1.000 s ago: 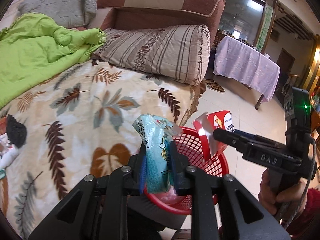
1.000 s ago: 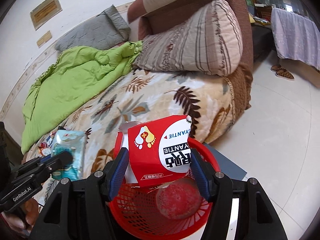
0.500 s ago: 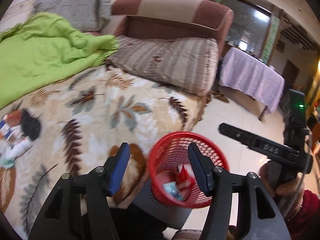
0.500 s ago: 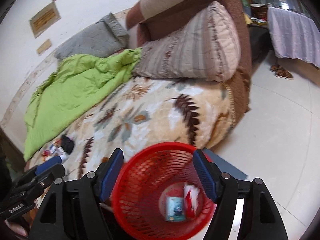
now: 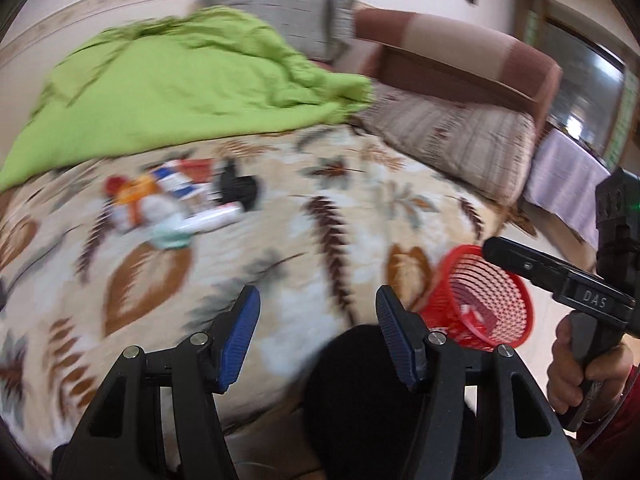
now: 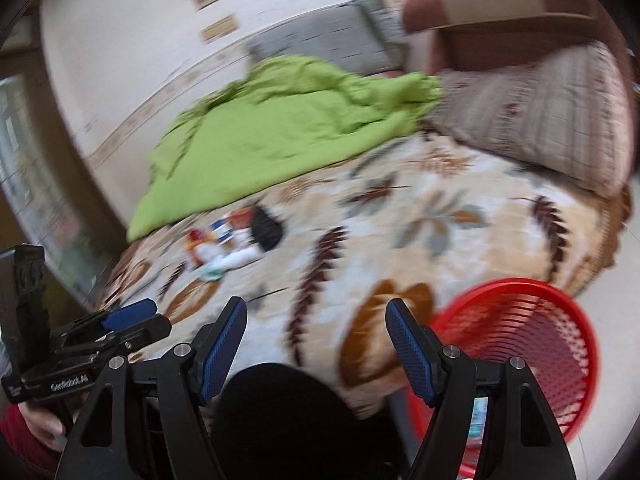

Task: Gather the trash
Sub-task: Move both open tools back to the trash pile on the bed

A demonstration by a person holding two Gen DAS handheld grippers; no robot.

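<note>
My left gripper (image 5: 318, 312) is open over the leaf-patterned bedspread (image 5: 280, 240), nothing between its blue pads. My right gripper (image 6: 316, 320) is open too, and empty, over the bed's near edge. Each shows in the other's view: the right gripper (image 5: 496, 250) above the basket, the left gripper (image 6: 154, 316) low on the left. The red mesh basket (image 5: 488, 304) (image 6: 520, 340) stands on the floor by the bed's corner, with a red box (image 5: 472, 312) and a blue packet (image 6: 478, 412) inside. A blurred pile of wrappers and tubes (image 5: 172, 200) (image 6: 224, 248) lies further up the bed beside a black item (image 5: 238, 188).
A green quilt (image 5: 180, 92) covers the far side of the bed. A striped pillow (image 5: 460, 140), a grey pillow (image 5: 280, 8) and a brown headboard (image 5: 460, 48) lie beyond. A cloth-covered table (image 5: 568, 172) stands on the right. A dark rounded shape (image 5: 360, 392) sits below the grippers.
Both grippers opened and dropped the blue packet and the red box into the basket. Both then swung left, away from the basket, bringing the pile on the bed into view.
</note>
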